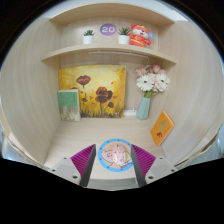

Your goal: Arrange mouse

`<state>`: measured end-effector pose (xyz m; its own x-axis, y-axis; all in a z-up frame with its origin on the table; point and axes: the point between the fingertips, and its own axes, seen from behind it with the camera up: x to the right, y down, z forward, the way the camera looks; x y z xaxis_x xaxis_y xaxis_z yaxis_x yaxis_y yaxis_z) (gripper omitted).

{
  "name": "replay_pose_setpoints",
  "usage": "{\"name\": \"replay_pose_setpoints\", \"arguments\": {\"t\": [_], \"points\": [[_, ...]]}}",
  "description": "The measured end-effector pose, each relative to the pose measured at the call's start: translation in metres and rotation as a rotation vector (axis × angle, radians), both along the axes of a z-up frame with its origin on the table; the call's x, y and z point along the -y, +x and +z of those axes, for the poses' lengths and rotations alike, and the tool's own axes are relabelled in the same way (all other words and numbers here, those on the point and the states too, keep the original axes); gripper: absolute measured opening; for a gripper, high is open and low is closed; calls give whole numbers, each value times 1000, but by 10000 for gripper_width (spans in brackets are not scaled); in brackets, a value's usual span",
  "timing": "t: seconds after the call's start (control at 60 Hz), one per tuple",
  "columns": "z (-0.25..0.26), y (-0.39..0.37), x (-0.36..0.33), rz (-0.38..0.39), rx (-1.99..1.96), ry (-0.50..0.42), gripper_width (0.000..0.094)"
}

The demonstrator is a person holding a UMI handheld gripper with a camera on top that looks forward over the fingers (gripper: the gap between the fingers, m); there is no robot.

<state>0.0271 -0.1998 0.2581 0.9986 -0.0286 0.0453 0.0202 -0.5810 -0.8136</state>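
Mouse (116, 153) between hand-held gripper (115, 162) fingers, gaps visible; sign (108, 30) reads "20".

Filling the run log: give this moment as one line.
hand-held gripper: open | between fingers: round patterned object on desk | beyond: flower painting, vase | mouse: not visible

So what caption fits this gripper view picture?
Hand-held gripper open around a round mouse, facing a desk with a flower painting.

Painting (92, 91) stands behind, vase (146, 104) right, perhaps mouse (115, 154) between tongs (115, 166).
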Motion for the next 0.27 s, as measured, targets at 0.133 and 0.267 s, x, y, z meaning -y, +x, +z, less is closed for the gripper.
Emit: {"name": "replay_pose_setpoints", "arguments": {"t": [0.133, 0.267], "points": [[4, -4, 4, 1, -13, 13, 682], [3, 0, 9, -5, -14, 10, 682]]}}
